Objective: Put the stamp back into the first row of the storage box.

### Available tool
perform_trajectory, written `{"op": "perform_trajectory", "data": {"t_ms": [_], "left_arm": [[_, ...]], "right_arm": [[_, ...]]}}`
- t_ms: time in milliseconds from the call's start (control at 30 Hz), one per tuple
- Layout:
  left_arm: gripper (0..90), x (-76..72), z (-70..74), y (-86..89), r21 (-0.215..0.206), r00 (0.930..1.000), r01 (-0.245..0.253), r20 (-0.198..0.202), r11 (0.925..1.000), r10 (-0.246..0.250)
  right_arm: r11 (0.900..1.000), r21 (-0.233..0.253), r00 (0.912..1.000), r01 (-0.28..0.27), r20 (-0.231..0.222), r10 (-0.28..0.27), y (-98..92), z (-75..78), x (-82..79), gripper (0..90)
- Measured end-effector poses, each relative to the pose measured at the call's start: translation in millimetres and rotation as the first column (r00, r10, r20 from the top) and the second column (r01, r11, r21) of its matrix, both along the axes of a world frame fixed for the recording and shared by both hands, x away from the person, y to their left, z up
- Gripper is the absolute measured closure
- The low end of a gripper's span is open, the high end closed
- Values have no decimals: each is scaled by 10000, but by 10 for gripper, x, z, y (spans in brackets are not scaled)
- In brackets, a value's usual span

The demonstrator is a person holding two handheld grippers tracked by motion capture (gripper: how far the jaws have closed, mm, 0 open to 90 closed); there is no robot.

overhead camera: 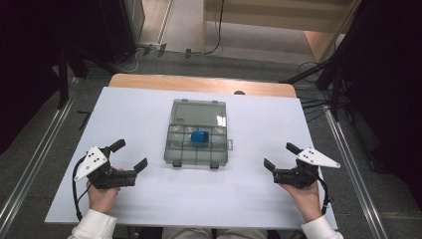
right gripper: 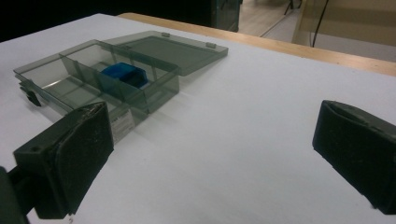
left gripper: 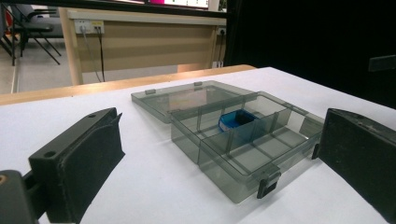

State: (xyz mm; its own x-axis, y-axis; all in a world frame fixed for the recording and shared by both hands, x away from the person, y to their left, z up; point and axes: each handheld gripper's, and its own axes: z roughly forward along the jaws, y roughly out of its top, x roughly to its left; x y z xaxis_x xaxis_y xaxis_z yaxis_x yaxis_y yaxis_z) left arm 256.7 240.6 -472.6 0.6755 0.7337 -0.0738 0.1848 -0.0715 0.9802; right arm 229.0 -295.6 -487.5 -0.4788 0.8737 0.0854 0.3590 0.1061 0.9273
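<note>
A smoky clear plastic compartment box (overhead camera: 196, 152) lies open in the middle of the white table, its lid (overhead camera: 198, 113) folded flat toward the far side. A blue object (overhead camera: 200, 137) sits in one of its middle compartments, also seen in the left gripper view (left gripper: 236, 120) and the right gripper view (right gripper: 122, 73). My left gripper (overhead camera: 130, 155) rests left of the box, open and empty. My right gripper (overhead camera: 279, 156) rests right of the box, open and empty too. Both stand well apart from the box.
The white board (overhead camera: 149, 199) covers a wooden table whose far edge (overhead camera: 199, 83) shows. Metal rails (overhead camera: 348, 164) run along the floor on both sides. Cables and stand legs lie on the floor beyond the table.
</note>
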Motion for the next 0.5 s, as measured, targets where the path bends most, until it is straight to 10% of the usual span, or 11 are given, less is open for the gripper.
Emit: {"op": "perform_trajectory", "data": {"t_ms": [500], "left_arm": [[0, 8, 1, 12, -39, 10000, -59, 39, 10000, 59]], "right_arm": [[9989, 59, 9988, 455, 164, -456, -139, -140, -134, 0]]}}
